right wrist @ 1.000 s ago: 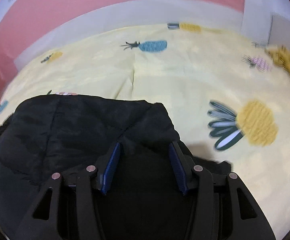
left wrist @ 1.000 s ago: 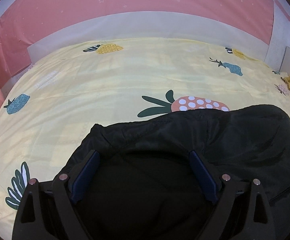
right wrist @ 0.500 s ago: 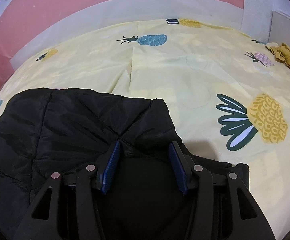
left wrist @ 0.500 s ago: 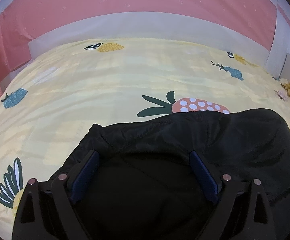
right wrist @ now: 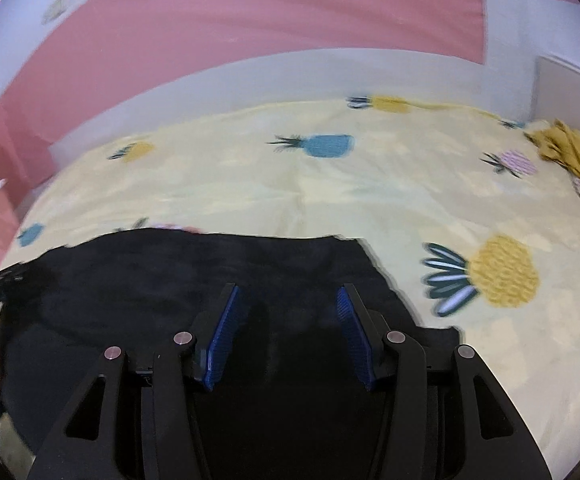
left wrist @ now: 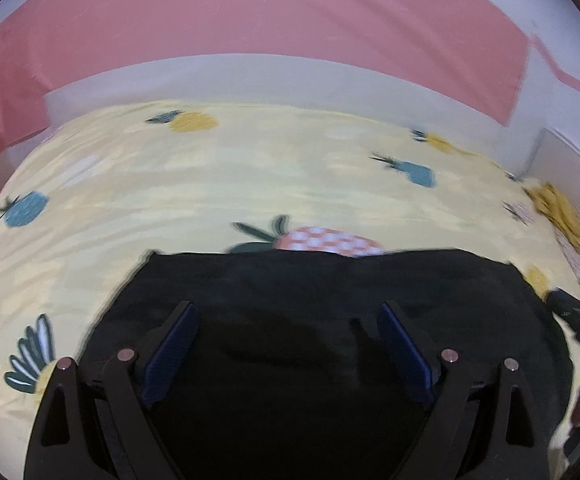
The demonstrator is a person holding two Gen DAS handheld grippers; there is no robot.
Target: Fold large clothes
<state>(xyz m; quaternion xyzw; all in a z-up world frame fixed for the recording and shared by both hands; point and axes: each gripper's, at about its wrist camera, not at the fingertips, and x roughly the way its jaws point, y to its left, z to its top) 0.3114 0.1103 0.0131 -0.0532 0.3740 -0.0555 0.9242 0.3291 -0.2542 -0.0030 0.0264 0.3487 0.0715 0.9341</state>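
- A black padded garment (left wrist: 330, 292) is lying folded on a pale yellow bedsheet printed with pineapples (left wrist: 210, 184), its far edge running straight across both wrist views
- The left gripper (left wrist: 288, 344) is hovering over the garment with blue-padded jaws standing wide; no cloth is showing pinched between them
- The right gripper (right wrist: 286, 328) is hovering over the same garment (right wrist: 170, 272) near its right corner, jaws parted moderately with nothing pressed between the pads
- A crumpled mustard-yellow cloth (right wrist: 570, 152) is lying at the bed's far right edge, well apart from the garment
- A pink fabric backdrop (left wrist: 290, 20) is hanging behind the bed
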